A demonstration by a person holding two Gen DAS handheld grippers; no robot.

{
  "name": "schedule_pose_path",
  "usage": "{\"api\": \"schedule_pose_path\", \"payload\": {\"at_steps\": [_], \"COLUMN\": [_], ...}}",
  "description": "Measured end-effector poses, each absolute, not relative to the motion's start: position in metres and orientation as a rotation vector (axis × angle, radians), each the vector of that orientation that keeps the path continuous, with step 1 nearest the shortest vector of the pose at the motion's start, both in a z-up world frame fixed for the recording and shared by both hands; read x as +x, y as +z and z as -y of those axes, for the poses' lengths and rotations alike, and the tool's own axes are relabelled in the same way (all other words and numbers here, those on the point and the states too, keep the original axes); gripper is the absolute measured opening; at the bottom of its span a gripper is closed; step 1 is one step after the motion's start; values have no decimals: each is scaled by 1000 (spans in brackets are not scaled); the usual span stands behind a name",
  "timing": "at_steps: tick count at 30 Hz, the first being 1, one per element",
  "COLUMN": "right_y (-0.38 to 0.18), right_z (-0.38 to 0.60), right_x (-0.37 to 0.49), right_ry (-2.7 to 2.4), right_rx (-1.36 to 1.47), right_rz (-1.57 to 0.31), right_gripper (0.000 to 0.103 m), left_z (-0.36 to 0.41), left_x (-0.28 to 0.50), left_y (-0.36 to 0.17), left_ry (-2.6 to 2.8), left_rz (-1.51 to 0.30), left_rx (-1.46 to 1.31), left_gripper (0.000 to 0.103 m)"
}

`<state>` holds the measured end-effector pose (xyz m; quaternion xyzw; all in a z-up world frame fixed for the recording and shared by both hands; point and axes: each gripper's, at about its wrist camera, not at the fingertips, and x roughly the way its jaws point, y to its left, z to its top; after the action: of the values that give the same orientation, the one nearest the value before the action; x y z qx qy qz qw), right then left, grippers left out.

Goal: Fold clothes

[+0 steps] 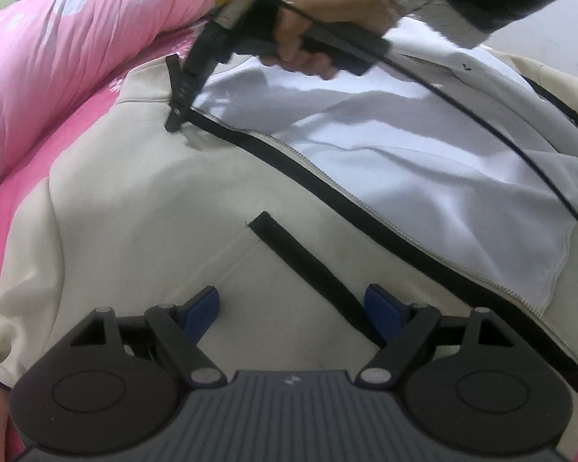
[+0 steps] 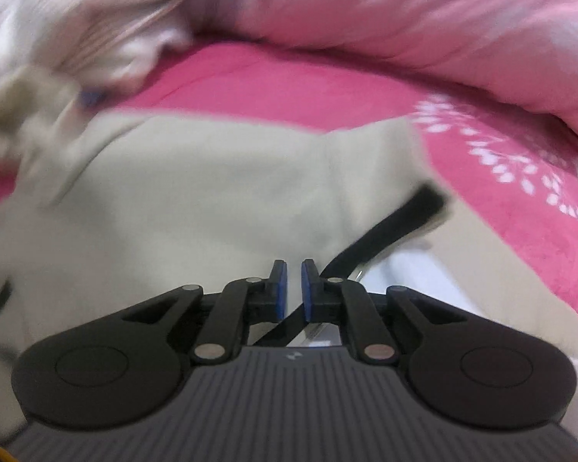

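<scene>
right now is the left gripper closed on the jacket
No, the left gripper is wide open, its blue pads spread apart over the cream jacket without pinching it.

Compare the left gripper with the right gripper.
The left gripper stands wide open above the jacket's pocket trim, gripping nothing; the right gripper is shut, its pads nearly together at the black zipper edge. The left view is sharp, the right blurred. Both have blue pads and point down at the jacket.

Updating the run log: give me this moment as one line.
stage: folding jacket on bed | left gripper: open above pocket | right gripper: shut at black zipper edge | white lining exposed
</scene>
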<state>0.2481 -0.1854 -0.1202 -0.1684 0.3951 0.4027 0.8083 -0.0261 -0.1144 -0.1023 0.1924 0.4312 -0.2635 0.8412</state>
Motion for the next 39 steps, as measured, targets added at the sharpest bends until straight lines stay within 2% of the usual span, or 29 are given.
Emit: {"api": "schedule_pose_path", "payload": {"at_steps": [4, 7, 10, 14, 17, 19, 23, 27, 31, 34, 38, 39], "right_y": [-110, -83, -67, -83, -112, -126, -129, -131, -109, -119, -88, -84], "right_z": [197, 222, 248, 248, 232, 227, 215, 219, 226, 238, 239, 240], "right_x": [276, 273, 267, 254, 252, 266, 294, 303, 305, 343, 339, 336], "right_ry": [791, 726, 713, 813, 736, 635, 540, 539, 502, 407, 505, 561], "right_rx": [-178, -104, -186, -251, -363, -413, -451, -400, -377, -301, -196, -144], "right_rz": [-873, -809, -828, -974, -1030, -978, -853, -861, -821, -897, -871, -912], "right_gripper": [3, 14, 18, 18, 11, 0, 0, 0, 0, 0, 3, 3], "left_z": [115, 113, 112, 111, 110, 110, 113, 113, 113, 113, 112, 112], "left_x": [-28, -25, -23, -21, -17, -18, -21, -25, -26, -25, -24, -23], "left_y": [-102, -103, -104, -104, -105, -105, -105, -105, -105, -105, -106, -106], "left_ry": [-551, -555, -562, -561, -553, -546, -531, -519, -520, -512, -504, -506], "left_rz": [-913, -912, -914, -917, -921, -922, -922, -925, -924, -923, -924, -924], "left_rx": [403, 402, 396, 397, 397, 396, 397, 392, 396, 392, 385, 386], "left_gripper": [85, 88, 88, 88, 88, 88, 88, 88, 89, 89, 90, 90]}}
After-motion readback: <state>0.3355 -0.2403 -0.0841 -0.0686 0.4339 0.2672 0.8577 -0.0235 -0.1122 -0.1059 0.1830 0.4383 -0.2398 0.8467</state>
